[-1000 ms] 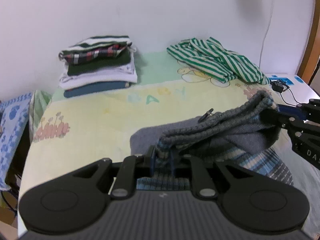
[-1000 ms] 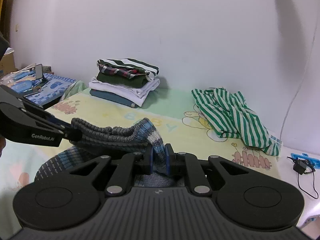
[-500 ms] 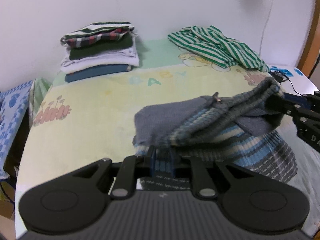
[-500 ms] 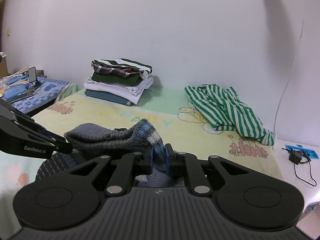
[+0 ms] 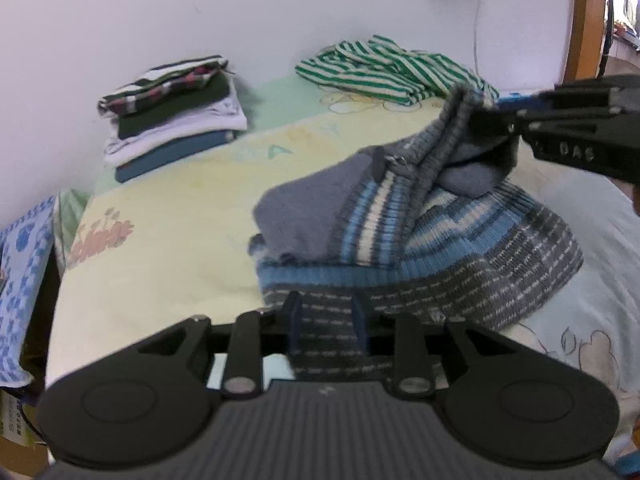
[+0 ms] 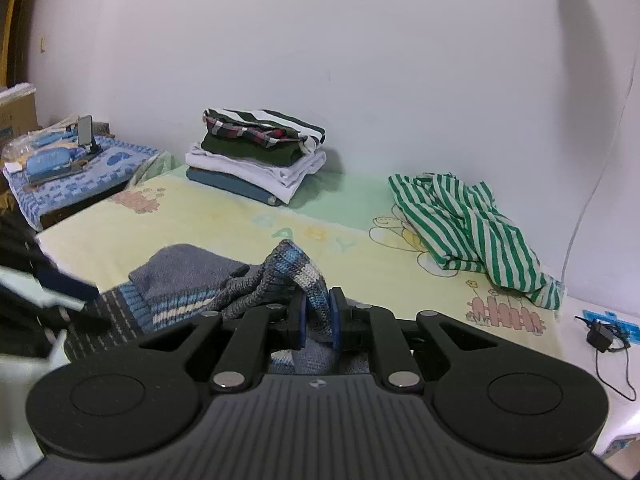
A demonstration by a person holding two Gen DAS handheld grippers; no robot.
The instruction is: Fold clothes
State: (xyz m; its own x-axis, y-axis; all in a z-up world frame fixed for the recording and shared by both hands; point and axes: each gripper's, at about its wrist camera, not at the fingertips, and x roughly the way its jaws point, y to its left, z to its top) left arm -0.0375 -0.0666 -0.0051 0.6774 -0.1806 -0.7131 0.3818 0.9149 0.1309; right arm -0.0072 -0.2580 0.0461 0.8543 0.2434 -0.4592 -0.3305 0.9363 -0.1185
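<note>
The left gripper (image 5: 326, 316) jaws are opening, letting go of the grey-and-blue striped knitted sweater (image 5: 420, 240) on the bed (image 5: 168, 240). The right gripper (image 6: 318, 312) jaws are clamped on its fold. Next, it should lay that down.

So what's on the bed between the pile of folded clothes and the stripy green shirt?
Nothing: only bare pale green bedsheet between the folded stack and the crumpled green-striped shirt, clearest in the right wrist view.

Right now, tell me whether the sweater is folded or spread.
Partly folded: the sweater lies doubled on the bed, but the right gripper holds one edge up; the left gripper's jaws are opening.
</note>
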